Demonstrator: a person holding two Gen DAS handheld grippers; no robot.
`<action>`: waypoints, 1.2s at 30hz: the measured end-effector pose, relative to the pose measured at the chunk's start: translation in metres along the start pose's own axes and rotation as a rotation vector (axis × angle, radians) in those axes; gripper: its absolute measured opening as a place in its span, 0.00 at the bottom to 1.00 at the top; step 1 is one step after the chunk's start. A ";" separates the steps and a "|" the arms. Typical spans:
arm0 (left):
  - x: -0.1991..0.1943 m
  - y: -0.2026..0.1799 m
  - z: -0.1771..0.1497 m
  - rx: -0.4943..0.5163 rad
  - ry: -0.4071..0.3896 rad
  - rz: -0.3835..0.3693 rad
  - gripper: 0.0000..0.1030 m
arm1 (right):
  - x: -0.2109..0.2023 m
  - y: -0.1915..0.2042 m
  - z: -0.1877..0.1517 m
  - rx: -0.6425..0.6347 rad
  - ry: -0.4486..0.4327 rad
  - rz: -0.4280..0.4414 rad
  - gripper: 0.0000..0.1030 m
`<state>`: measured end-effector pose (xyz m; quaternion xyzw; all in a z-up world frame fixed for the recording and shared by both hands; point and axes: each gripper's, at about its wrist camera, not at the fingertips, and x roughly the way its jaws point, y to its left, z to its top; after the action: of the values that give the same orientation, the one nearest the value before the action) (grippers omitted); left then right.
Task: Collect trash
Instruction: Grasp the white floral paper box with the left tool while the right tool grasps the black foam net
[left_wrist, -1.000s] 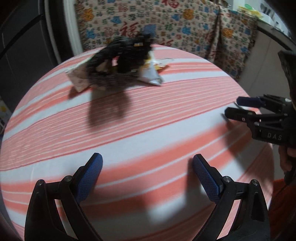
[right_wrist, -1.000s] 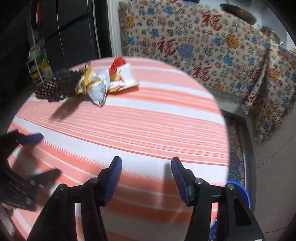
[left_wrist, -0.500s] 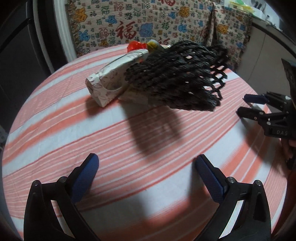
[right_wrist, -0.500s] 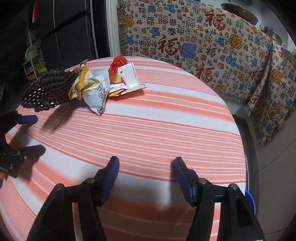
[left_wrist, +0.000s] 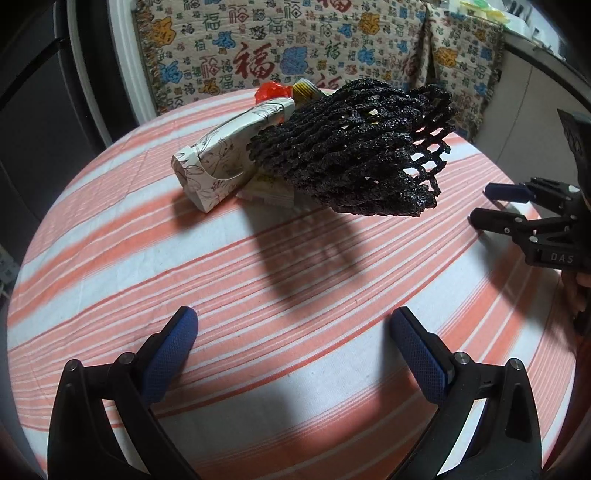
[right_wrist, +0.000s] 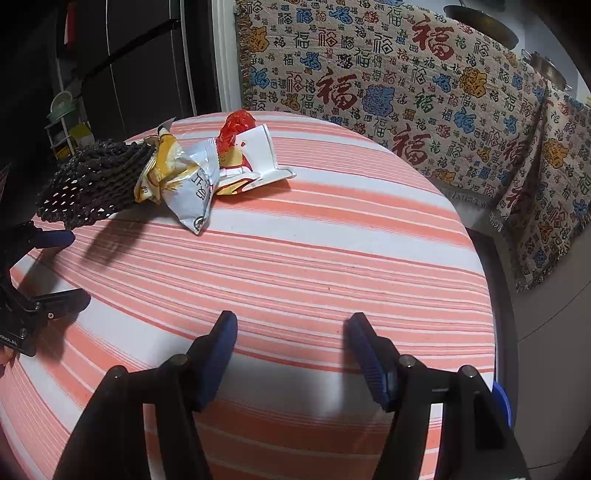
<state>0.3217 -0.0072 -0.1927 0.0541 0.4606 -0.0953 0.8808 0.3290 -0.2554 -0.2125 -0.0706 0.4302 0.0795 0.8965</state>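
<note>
Table (left_wrist: 258, 295): round, under a cloth of orange and white stripes.
Trash heap: bunched together at the far side of the table, well apart from both grippers.
Black foam net (left_wrist: 354, 155): mesh sleeve, nearest piece in the left wrist view, propped on the rest with its open end jutting out above the cloth and throwing a shadow toward the camera.
Patterned carton (left_wrist: 229, 155): white with line-drawn flowers, lying on its side, touching the net.
Snack bag (right_wrist: 184, 181): yellow and silver, crumpled, beside the net in the right wrist view.
White wrapper (right_wrist: 255, 155): flattened, printed red and yellow, at the right of the heap.
Red wrapper (right_wrist: 234, 127): crumpled, on top at the back; possibly film or foil, too small to tell.
Left gripper (left_wrist: 295, 347): fingers spread wide, nothing between the blue pads, above bare cloth short of the net.
Right gripper (right_wrist: 290, 343): fingers apart and just been opening, empty, above bare striped cloth.
Backdrop: patterned blanket (right_wrist: 406, 85) with red characters draped behind the table.
</note>
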 end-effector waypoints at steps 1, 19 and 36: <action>0.000 0.001 0.000 0.001 0.000 -0.004 1.00 | 0.000 0.000 0.000 0.000 0.000 0.000 0.63; 0.023 0.059 0.067 0.171 -0.068 -0.010 0.85 | 0.001 0.000 0.001 0.003 0.001 0.005 0.64; -0.036 0.058 0.025 -0.114 -0.075 -0.031 0.41 | 0.003 -0.001 0.000 -0.003 0.003 0.018 0.63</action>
<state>0.3343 0.0491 -0.1491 -0.0067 0.4328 -0.0845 0.8975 0.3307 -0.2557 -0.2150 -0.0683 0.4320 0.0882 0.8949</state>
